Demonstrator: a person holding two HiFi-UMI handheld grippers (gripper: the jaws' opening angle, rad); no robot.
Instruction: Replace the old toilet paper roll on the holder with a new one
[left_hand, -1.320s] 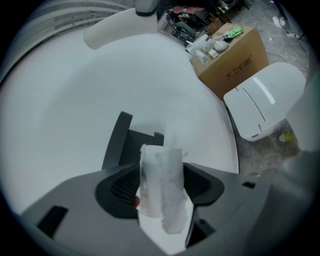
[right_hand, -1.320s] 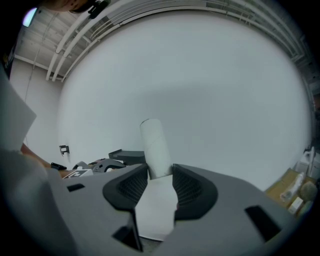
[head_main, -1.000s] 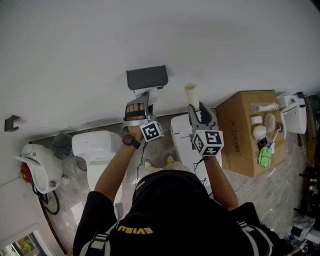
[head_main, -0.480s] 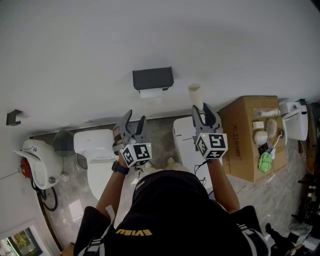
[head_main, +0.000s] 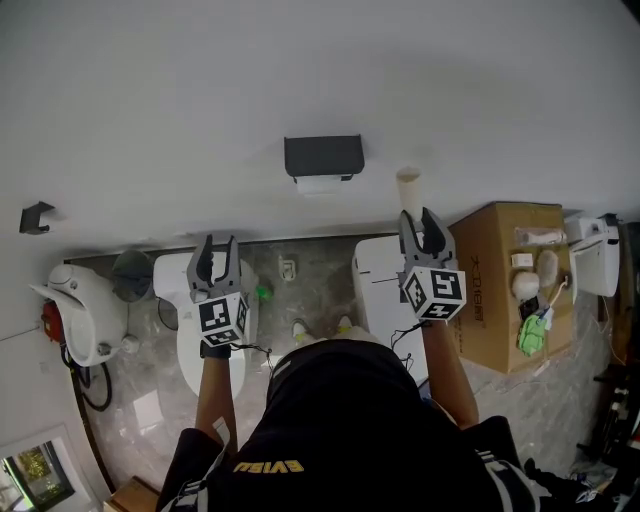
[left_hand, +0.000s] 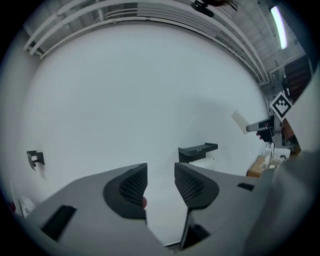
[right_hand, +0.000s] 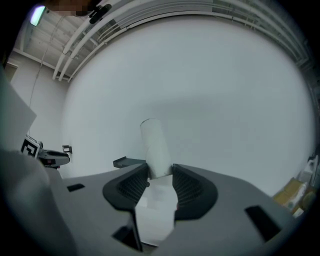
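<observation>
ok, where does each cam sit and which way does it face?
Head view: on the person's head, steeply down at wall and toilet; shows torso, arms, left hand-held gripper, right hand-held gripper.
Left gripper view: rides left hand-held gripper, faces wall; own jaws closing, nothing between.
Right gripper view: rides right hand-held gripper, faces wall; own jaws grip cardboard tube.
Shared: all three show the dark holder.

Matt dark plastic holder (head_main: 323, 155), pale matt cardboard tube (head_main: 408, 190), brown cardboard box (head_main: 497, 290), glossy white toilet (head_main: 172, 285), polished stone-look floor (head_main: 315, 280).
</observation>
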